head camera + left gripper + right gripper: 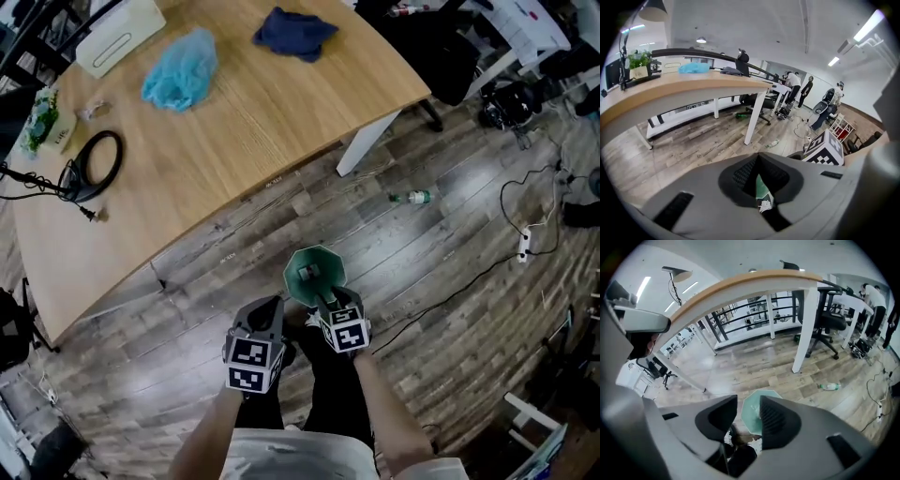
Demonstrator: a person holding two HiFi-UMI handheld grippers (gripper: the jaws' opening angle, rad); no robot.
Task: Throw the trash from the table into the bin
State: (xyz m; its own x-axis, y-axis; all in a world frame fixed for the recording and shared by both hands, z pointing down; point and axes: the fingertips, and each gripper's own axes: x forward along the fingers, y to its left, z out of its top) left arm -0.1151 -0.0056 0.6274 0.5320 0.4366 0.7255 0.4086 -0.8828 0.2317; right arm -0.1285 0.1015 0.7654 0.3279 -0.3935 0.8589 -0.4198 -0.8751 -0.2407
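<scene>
**Head view.** A wooden tabletop (244,122) fills the frame from 9 to 12 o'clock. On it, toward 11 o'clock, lie a crumpled light-blue mesh cap (180,70) and a dark blue cloth (295,33). A white box (120,36) sits beside the cap, and a coiled black cable (94,164) lies nearer 9 o'clock. The green bin (315,272) stands on the plank floor just below centre, well clear of the tabletop. A plastic bottle (412,197) lies on the floor at about 2 o'clock from the bin. The left claw (270,309) hangs at 7 o'clock of the bin, just beside its rim. The right claw (323,295) hangs over the bin's near edge.

**Left gripper view.** The left claw (758,159) has its pads pressed together at the tips and pinches nothing. A sliver of the bin (762,187) shows through the slit below them. The tabletop (670,86) runs across at 10 o'clock, with the mesh cap (693,68) and the cloth (731,71) on it. The bottle (772,143) lies on the floor by a white table leg (753,117).

**Right gripper view.** The right claw (748,401) is spread and empty. The bin (750,420) shows on the floor in the gap between the jaws. The bottle (829,386) lies at 3 o'clock. The tabletop's edge (740,282) arcs overhead at 12 o'clock.
</scene>
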